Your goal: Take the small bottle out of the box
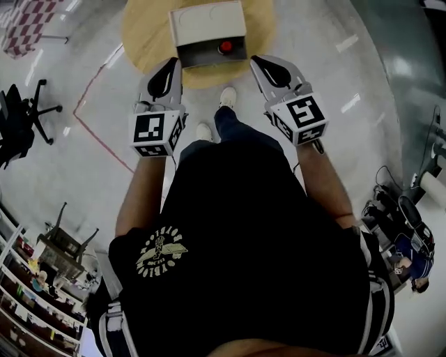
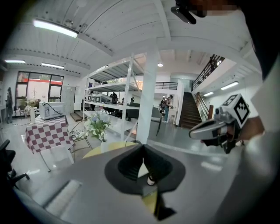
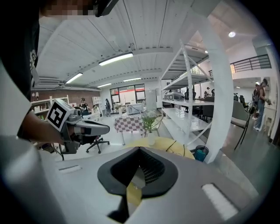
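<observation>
Approach step, I judge: the left hand-held gripper (image 1: 171,64) and right hand-held gripper (image 1: 258,63) hang closed and empty just short of the box (image 1: 208,21) on the round counter (image 1: 146,38). The small bottle (image 1: 225,47) sits inside its open front. Next, one gripper must spread its jaws and reach in

Glossy floor (image 1: 97,174), white shelving (image 3: 186,117), likely stairs (image 2: 190,114).

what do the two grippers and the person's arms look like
The left gripper and right gripper each have pale grey tongs with black inner pads, tapering to a point. Behind each sits a white cube bearing black square markers. The person wears a black short-sleeved T-shirt with a pale emblem.
</observation>
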Motion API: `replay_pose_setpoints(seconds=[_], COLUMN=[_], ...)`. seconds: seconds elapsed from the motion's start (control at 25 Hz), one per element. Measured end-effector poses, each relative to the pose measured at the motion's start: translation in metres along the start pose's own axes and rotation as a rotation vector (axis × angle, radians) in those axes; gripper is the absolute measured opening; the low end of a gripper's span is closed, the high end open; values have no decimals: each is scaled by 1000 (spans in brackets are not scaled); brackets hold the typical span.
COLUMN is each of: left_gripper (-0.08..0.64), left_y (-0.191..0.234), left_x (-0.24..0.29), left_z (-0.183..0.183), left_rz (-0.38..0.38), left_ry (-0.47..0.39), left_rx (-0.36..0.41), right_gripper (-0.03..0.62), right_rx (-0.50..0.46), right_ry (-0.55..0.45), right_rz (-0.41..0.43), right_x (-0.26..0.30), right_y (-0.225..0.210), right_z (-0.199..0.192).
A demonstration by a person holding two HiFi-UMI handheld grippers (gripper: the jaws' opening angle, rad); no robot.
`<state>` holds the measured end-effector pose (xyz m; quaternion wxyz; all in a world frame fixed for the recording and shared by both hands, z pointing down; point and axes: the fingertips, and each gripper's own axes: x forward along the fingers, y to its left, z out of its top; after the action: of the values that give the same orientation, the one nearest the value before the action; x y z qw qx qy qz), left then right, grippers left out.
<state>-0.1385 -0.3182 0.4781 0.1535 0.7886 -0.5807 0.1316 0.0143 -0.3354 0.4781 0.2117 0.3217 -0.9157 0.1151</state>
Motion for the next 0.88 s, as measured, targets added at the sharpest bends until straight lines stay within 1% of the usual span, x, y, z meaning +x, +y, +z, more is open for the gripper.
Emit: replay_pose_setpoints(seconds=[0.12,0.28,0.36,0.44,0.56,0.64,0.72,0.8,0.88], left_gripper=[0,0,0,0,0,0,0,0,0], left_y=[-7,-2,2,6,20,32,45,57,68], left_x=[18,34,40,43,43,37,31,29,32], left_z=[0,-6,-15,-26,-37,-43,-50,-55,-57], left_rz=[3,25,39,56,89,107,114,115,111], left_ry=[19,60,106,164,210,223,238,253,265], left_rx=[5,16,24,24,14,-10,-35,-46,-54], right_gripper=[8,8,8,11,65,85,111,146,169], right_rx=[-12,-49,-65,-61,-73,-99,-101,-72,-37], right_ry=[20,87,131,181,259,298,332,375,439], right_rz=[10,54,80,122,193,217,231,236,220], right_x=[5,25,38,50,73,88,102,117,132], right_y=[-14,-22,-26,-28,-27,-20,-13,-9,-12], right_z=[-5,-14,-21,-29,-44,-55,-66,-83,-109])
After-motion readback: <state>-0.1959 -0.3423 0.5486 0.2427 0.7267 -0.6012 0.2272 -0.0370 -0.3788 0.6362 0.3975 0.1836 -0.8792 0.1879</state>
